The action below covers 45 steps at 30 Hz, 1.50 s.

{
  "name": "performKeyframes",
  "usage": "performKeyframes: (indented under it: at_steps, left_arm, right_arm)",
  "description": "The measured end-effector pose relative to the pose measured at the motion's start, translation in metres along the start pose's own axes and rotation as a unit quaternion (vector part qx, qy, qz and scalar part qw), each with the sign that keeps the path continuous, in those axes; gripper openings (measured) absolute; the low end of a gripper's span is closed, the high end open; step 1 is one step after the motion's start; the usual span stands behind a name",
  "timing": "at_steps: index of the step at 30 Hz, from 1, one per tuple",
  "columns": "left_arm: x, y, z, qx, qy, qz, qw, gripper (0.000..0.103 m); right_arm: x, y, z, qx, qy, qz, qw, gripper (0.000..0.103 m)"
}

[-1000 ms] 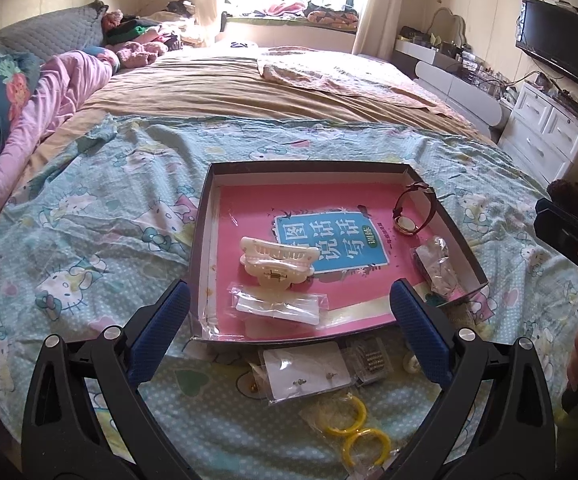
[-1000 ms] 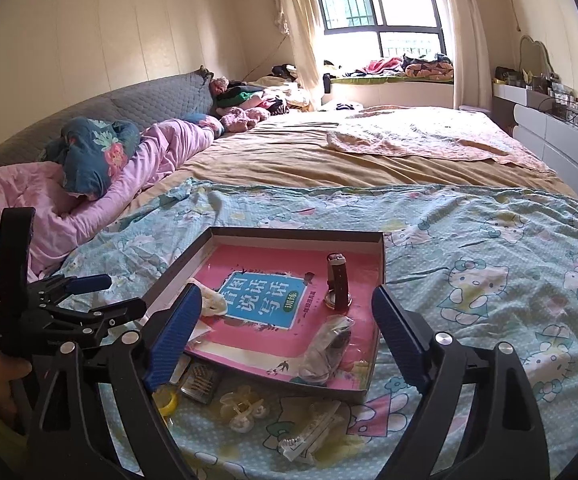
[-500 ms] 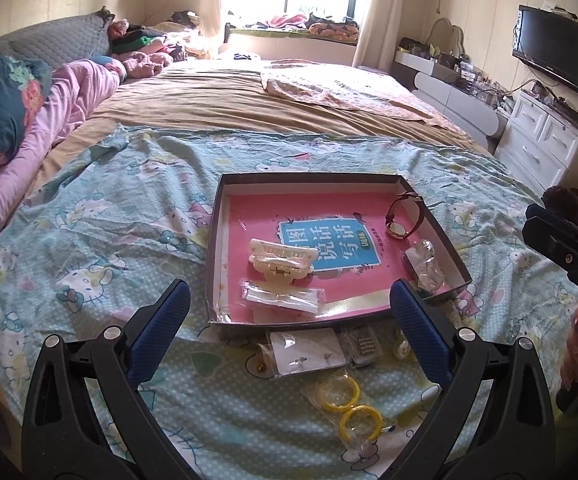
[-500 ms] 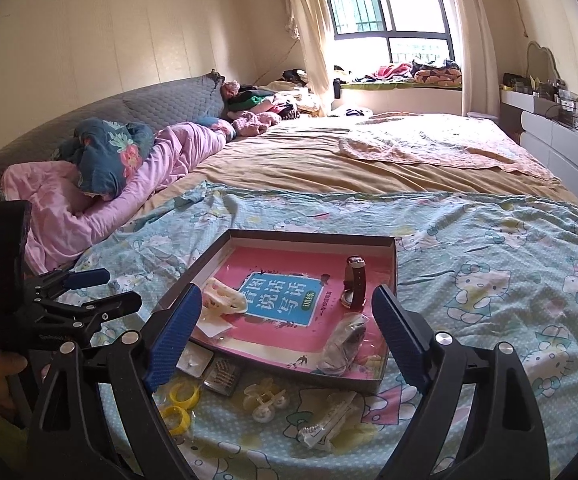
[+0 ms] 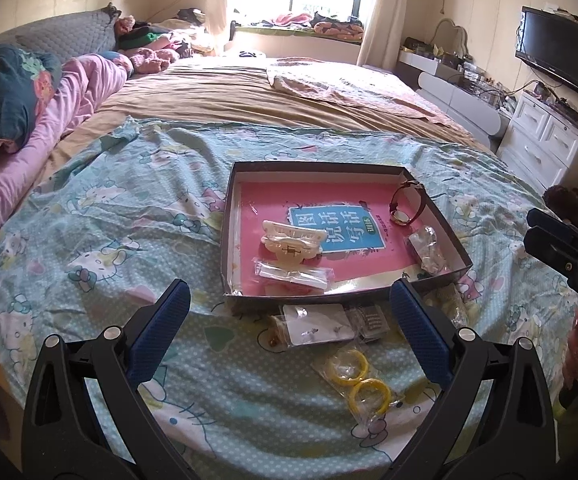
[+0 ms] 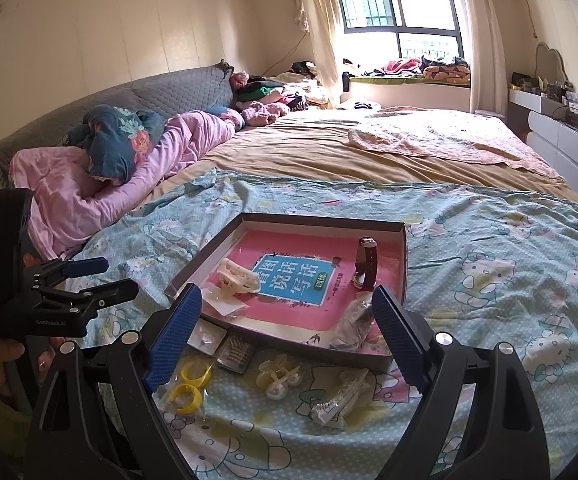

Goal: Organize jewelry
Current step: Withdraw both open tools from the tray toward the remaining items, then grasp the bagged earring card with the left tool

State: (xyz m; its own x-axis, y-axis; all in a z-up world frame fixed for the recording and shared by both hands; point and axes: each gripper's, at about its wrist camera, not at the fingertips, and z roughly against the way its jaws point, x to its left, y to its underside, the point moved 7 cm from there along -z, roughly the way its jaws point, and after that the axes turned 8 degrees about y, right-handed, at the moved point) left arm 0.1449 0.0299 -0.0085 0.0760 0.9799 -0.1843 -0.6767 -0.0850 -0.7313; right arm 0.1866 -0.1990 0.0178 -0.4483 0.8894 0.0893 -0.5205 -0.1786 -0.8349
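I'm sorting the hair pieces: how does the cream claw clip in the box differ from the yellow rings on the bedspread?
The cream claw clip lies inside the box, on its pink liner; the yellow rings lie outside it on the bedspread. The clip is pale, toothed and unwrapped; the rings are bright, smooth hoops sealed in a clear bag. The clip is one piece; the rings are a pair. No tongs touch either.

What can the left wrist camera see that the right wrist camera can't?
Only the left wrist view shows the TV on the wall and the white drawers. Only the right wrist view shows the white clips and the bagged white comb-like piece lying on the blanket in front of the box. Both show the box with its pink book, the watch, the cream hair claw and the yellow rings.
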Motion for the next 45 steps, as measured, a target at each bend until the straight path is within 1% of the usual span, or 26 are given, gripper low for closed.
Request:
performKeyframes:
  at_steps: [6,15,25,32,38,45]
  left_arm:
    - [-0.001,0.013,0.001,0.011,0.004,0.000,0.9999,0.093]
    - [-0.004,0.040,-0.009,0.045,0.000,-0.014,0.9989,0.093]
    - [-0.009,0.060,-0.020,0.074,-0.003,-0.028,0.9968,0.093]
    - [-0.010,0.070,-0.030,0.090,0.000,-0.028,0.9955,0.093]
    - [-0.008,0.075,-0.037,0.100,0.003,-0.017,0.9948,0.093]
    - [-0.008,0.077,-0.045,0.104,0.009,-0.010,0.9944,0.093]
  right_arm:
    - [0.005,0.009,0.001,0.012,-0.004,0.010,1.000,0.086]
    - [0.010,0.030,-0.005,0.039,-0.011,0.019,0.999,0.086]
    - [0.017,0.047,-0.012,0.062,-0.016,0.028,0.998,0.086]
    - [0.018,0.059,-0.018,0.079,-0.018,0.032,0.996,0.086]
    - [0.016,0.068,-0.026,0.092,-0.018,0.037,0.995,0.086]
    - [0.018,0.080,-0.041,0.111,-0.018,0.050,0.992,0.086]
